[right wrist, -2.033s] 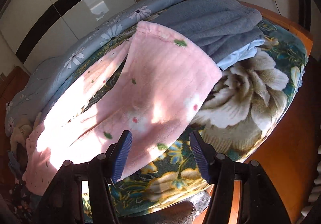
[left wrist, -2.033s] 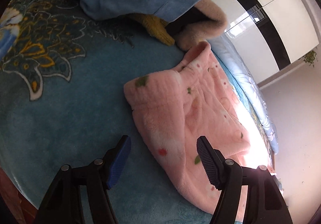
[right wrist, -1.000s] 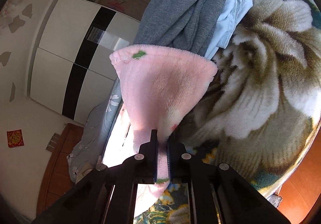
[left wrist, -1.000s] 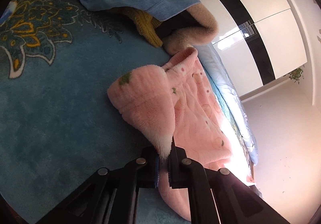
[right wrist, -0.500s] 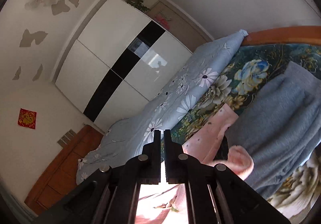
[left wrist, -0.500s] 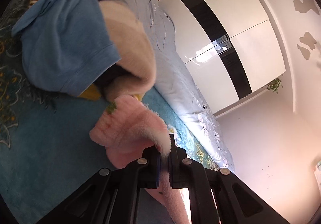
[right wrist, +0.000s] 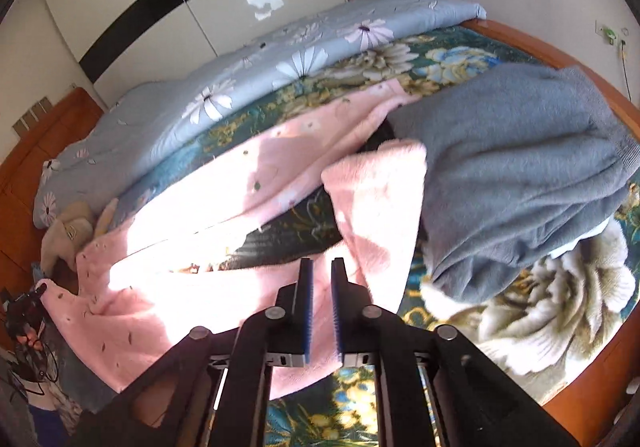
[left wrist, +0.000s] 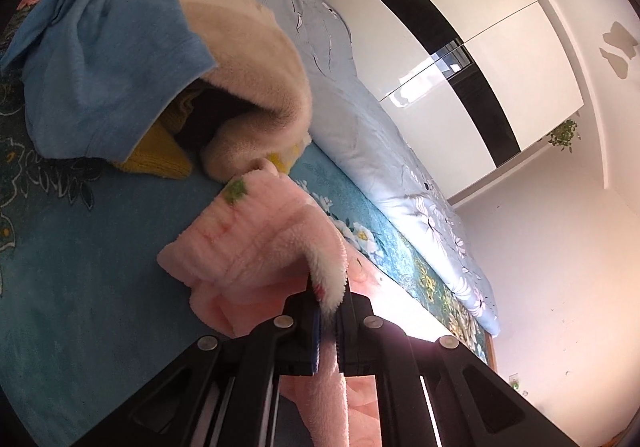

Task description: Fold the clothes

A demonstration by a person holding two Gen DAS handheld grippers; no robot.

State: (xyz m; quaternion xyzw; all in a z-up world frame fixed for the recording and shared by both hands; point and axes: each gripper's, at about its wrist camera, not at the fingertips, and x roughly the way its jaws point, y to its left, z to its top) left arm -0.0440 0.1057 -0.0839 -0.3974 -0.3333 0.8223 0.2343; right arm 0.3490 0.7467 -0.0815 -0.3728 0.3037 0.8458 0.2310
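Pink fleece clothes (left wrist: 256,247) are still pinched in the left gripper (left wrist: 328,311), but the right gripper (right wrist: 320,299) has let go, its fingers slightly apart at the frame's bottom.

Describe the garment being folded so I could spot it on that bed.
On the flowered blanket covering the bed, beside the grey sweater, lies a long fluffy pink garment. Unlike its plain neighbours, it is speckled with tiny dots and leaves.

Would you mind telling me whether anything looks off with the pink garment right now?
Yes: only the left gripper is shut on the pink garment. The right gripper holds nothing in its narrow gap, and a folded-over flap lies crooked against the grey sweater.
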